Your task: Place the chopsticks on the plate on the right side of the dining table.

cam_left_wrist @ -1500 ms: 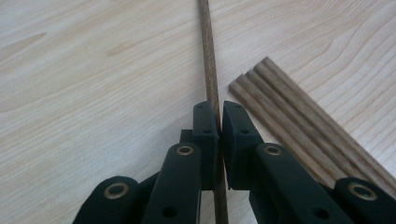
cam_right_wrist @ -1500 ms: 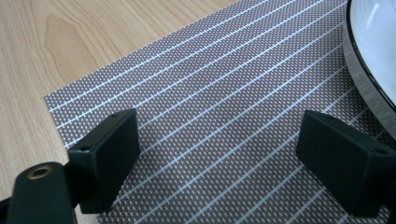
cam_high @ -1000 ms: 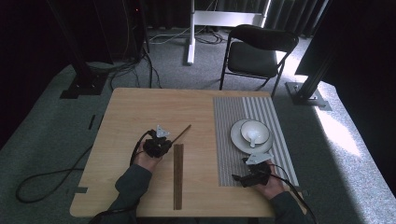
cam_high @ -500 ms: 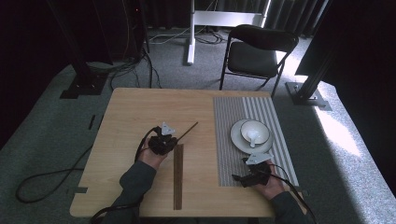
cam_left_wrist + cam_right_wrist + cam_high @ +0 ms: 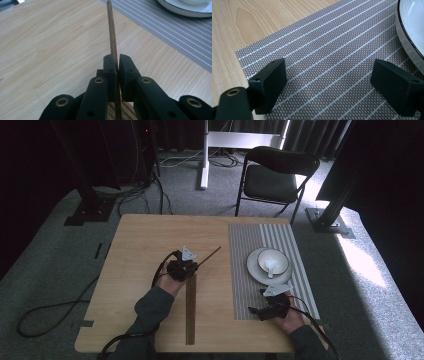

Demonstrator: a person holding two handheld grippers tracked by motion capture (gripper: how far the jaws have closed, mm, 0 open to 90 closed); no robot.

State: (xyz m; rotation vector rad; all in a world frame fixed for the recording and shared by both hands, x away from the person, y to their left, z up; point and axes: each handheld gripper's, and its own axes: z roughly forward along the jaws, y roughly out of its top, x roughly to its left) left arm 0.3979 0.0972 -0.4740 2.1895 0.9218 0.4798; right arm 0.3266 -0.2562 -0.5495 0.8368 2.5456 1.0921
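L gripper (image 5: 117, 71) pinches chopstick (image 5: 111, 35), seemingly above bare table (image 5: 50, 45).

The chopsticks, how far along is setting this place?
Done: plate, bowl and spoon sit on the striped placemat. In hand: the left hand-held gripper is shut on one chopstick. Left: probably laying it by the plate; the long dark holder remains on the table.
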